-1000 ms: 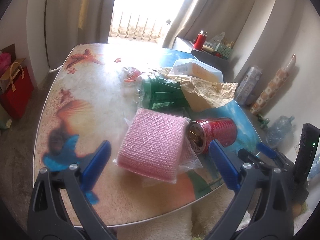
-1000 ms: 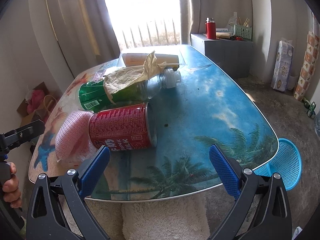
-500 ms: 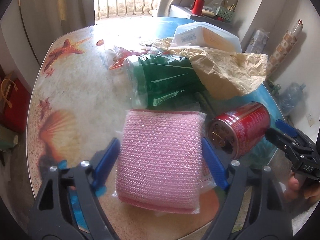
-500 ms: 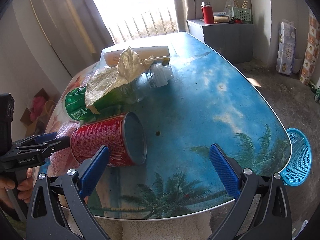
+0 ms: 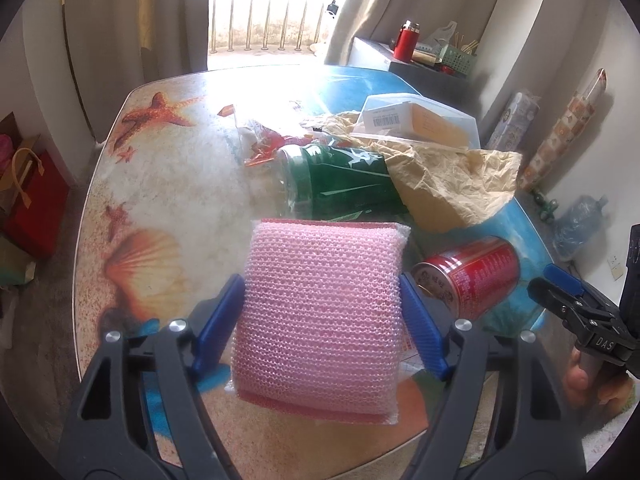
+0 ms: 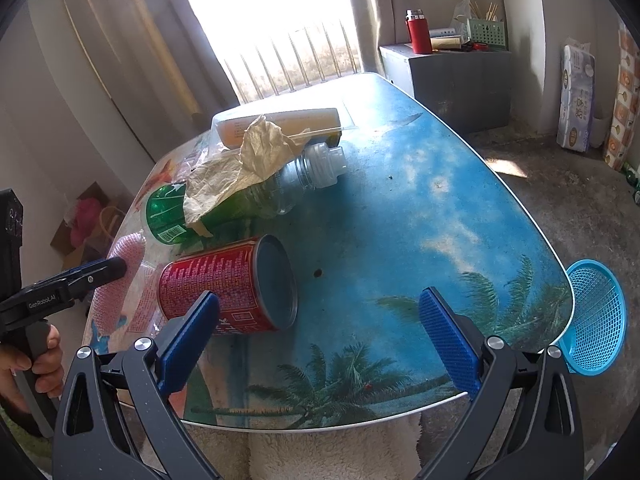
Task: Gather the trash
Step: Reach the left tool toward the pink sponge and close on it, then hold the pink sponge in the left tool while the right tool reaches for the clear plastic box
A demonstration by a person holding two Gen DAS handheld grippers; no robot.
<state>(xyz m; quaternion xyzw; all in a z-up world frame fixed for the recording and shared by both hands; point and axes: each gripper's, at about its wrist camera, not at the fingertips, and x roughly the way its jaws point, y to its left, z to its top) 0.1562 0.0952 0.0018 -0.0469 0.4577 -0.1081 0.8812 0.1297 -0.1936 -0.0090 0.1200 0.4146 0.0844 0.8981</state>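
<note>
A pink mesh sponge in clear wrap [image 5: 320, 312] lies near the table's front edge. My left gripper [image 5: 322, 320] has its blue pads against both sides of it. A red can [image 5: 472, 276] lies on its side just right of the sponge; it shows in the right wrist view [image 6: 228, 284] too. Behind them lie a green plastic bottle [image 5: 340, 188], crumpled brown paper [image 5: 452, 184] and a clear plastic box [image 5: 416, 120]. My right gripper [image 6: 320, 340] is open and empty, its left pad beside the can. A blue mesh basket [image 6: 596, 316] stands on the floor past the table's right edge.
The glass table [image 6: 420, 220] has a beach print. A red torn wrapper [image 5: 264, 144] lies behind the bottle. A grey cabinet [image 6: 460, 76] with a red flask stands at the back. A red bag [image 5: 36, 200] sits on the floor at left.
My left gripper moved forward around the pink sponge and closed its pads onto its sides. My right gripper moved closer to the red can.
</note>
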